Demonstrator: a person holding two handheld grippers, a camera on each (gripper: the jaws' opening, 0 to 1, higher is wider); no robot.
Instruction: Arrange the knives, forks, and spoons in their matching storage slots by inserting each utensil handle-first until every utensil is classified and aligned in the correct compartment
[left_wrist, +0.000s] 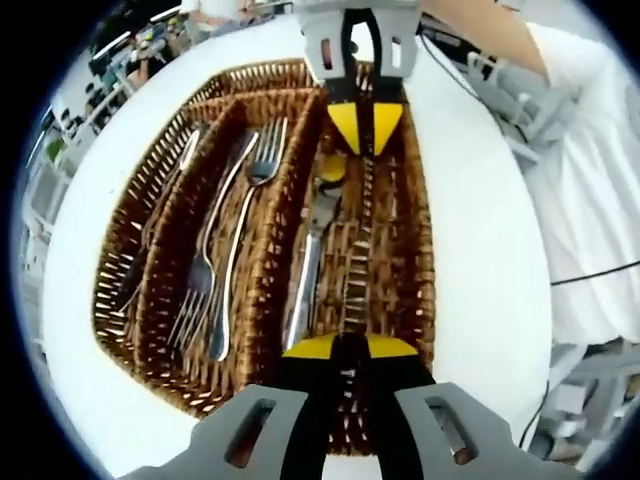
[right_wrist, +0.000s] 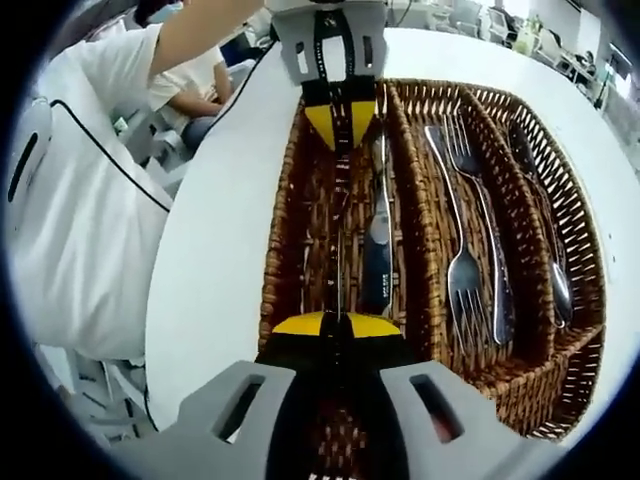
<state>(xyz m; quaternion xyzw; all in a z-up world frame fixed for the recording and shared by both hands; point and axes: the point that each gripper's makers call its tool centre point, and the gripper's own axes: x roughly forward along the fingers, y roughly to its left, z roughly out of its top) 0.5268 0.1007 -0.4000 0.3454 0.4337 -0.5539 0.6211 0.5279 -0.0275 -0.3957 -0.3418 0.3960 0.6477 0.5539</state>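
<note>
1. Left gripper view: the left gripper (left_wrist: 348, 352) hangs over the wicker tray (left_wrist: 415, 290), its jaws pressed together on what looks like a thin dark blade running along the widest slot; I cannot tell for certain that it is pinched. The right gripper (left_wrist: 363, 125) faces it from the tray's far end, jaws also closed.
2. In that same slot, just beside the blade, lies a knife (left_wrist: 310, 270). The middle slot holds forks (left_wrist: 235, 230); the outer slot holds a spoon (left_wrist: 165, 200).
3. Right gripper view: the right gripper (right_wrist: 338, 325) is closed over the tray (right_wrist: 285, 230), with the left gripper (right_wrist: 338, 118) opposite. The knife (right_wrist: 378, 245) lies next to the blade line; forks (right_wrist: 470, 230) fill the middle slot, the spoon (right_wrist: 545, 230) the far one.
4. Handling: steel cutlery is probably stiff, slick and fairly light, so hold the handle, not the blade.
5. Obstacles: the slot walls and the resting knife crowd the jaws. A white table (right_wrist: 215, 260) surrounds the tray; a person's sleeve (right_wrist: 80, 230) is near.
</note>
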